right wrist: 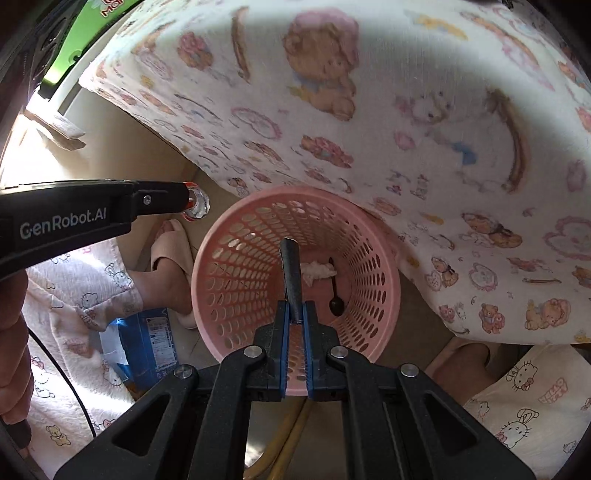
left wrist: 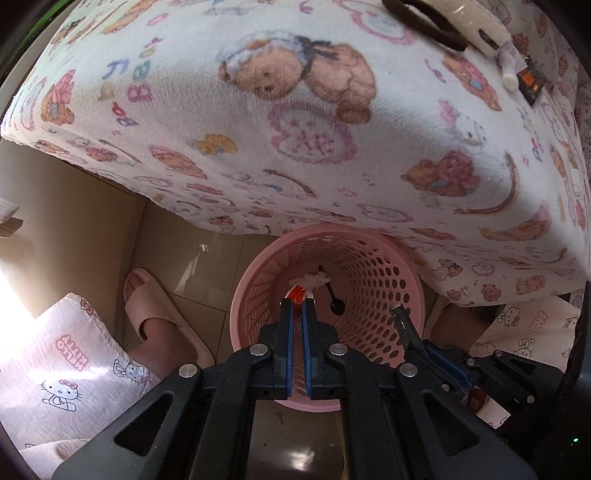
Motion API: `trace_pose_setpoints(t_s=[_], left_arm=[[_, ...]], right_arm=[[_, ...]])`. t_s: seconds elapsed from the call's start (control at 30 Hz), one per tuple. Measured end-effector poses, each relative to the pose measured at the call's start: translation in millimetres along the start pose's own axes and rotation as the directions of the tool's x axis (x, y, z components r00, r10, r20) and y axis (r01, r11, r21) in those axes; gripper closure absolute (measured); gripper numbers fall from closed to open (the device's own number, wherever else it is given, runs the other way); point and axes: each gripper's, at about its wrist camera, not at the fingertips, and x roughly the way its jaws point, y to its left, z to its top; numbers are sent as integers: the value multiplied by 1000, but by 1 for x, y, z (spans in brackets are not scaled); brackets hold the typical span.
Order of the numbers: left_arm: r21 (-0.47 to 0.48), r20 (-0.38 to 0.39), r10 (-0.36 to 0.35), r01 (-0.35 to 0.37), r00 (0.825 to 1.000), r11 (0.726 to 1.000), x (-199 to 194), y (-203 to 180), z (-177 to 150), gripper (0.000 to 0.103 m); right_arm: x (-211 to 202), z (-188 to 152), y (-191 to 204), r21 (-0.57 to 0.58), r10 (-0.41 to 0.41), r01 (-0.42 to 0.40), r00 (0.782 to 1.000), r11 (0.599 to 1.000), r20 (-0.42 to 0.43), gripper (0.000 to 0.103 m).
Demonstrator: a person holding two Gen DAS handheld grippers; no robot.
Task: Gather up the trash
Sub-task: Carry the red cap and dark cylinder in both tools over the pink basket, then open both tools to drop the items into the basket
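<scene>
A pink perforated trash basket (left wrist: 373, 280) stands on the floor under the table edge; it also shows in the right wrist view (right wrist: 236, 273). Inside lie a crumpled white tissue (right wrist: 317, 271) and a black plastic spoon (right wrist: 336, 295). My left gripper (left wrist: 298, 302) is shut on a red and clear wrapper (left wrist: 296, 293), held above the basket's left rim; the wrapper also shows in the right wrist view (right wrist: 197, 205). My right gripper (right wrist: 294, 308) is shut on a dark rolled wrapper (right wrist: 290, 273), held over the basket opening; its tip shows in the left wrist view (left wrist: 400, 314).
A bear-print cloth (left wrist: 295, 122) covers the table above the basket. On it at the far right lie a dark band (left wrist: 424, 26), a small tube (left wrist: 508, 70) and an orange packet (left wrist: 532, 83). The person's slippered foot (left wrist: 159, 314) and a blue box (right wrist: 147, 343) are left of the basket.
</scene>
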Motion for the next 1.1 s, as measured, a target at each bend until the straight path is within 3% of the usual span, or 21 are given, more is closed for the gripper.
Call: trace_pose_setpoints(t_s=[0.4,0.43,0.57,0.63,0.9,1.1], left_arm=[[-35,-95,18,-22,995,999,38,7,-5,98],[-38,-95,20,-24,995,999,39,8,-5,94],[-50,-83,16,-20,996,999,33,12,-5,59],[-56,-77,9,-14,997,998,31,13,-5,56],[-82,-40,-17,14,999,997,14,20,-4,49],[-86,52,-8,12,999,996,-14,24,-4,48]], right_arm=[[34,-3,-9,9,-63,64,996,998,-67,95],[35,-3,-9,9,-66,67,996,998,-67,95],[37,-3,-12,27,-64,66,994,997,-85,87],[38,-3,-14,39,-62,65,994,997,-87,76],[27,-1,-14,39,-63,65,996,997,-59,72],[-2,3,-5,14,-80,79,996,997,37,63]])
